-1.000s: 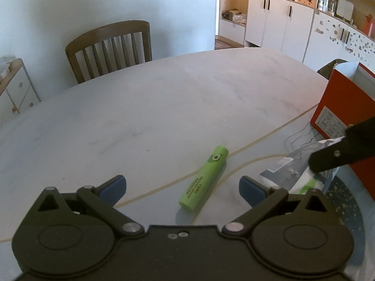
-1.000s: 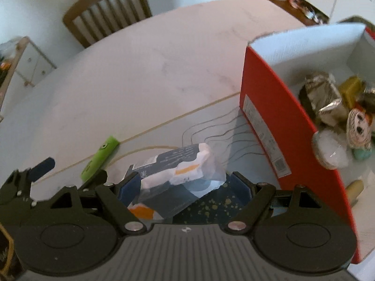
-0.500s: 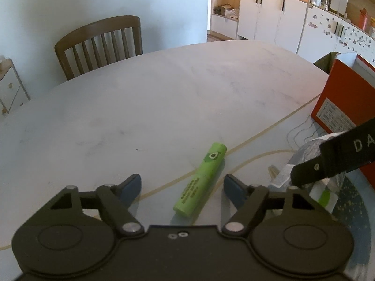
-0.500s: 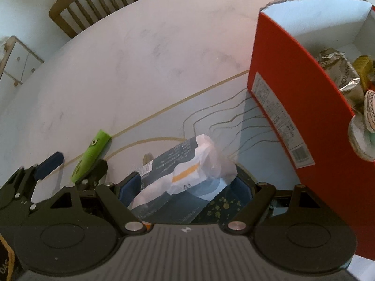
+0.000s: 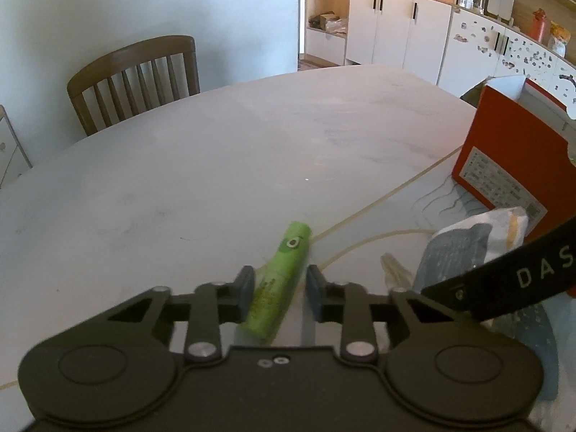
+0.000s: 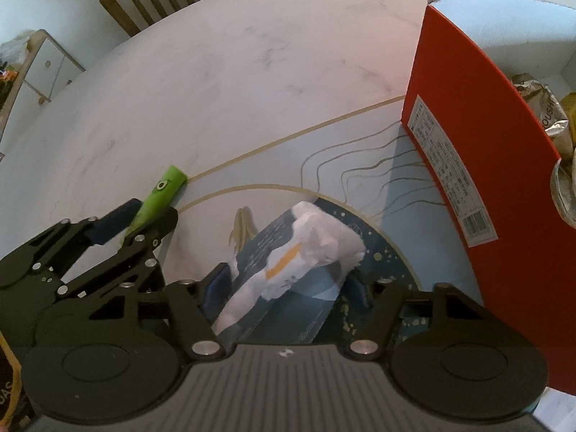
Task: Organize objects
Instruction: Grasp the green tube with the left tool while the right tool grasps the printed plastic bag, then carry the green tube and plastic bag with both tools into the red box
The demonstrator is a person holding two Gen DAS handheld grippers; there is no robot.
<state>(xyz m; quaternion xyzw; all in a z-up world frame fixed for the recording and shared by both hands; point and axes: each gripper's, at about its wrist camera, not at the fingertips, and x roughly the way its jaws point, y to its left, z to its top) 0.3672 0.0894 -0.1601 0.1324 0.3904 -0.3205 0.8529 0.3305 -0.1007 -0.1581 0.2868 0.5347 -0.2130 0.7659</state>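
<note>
The white letters "DAS" are legible on the black arm of the right gripper (image 5: 511,280) in the left wrist view. The white label (image 6: 453,172) on the red box (image 6: 478,115) carries fine print and a barcode, both too small to read.

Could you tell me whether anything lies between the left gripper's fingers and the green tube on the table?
Nothing visible does: the left gripper already straddles the green tube, with only bare table around it.

Tube (image 5: 284,273) on table (image 5: 216,165) left of box (image 5: 511,165), tissue pack (image 5: 468,248) between them, chair (image 5: 136,79) behind table.
</note>
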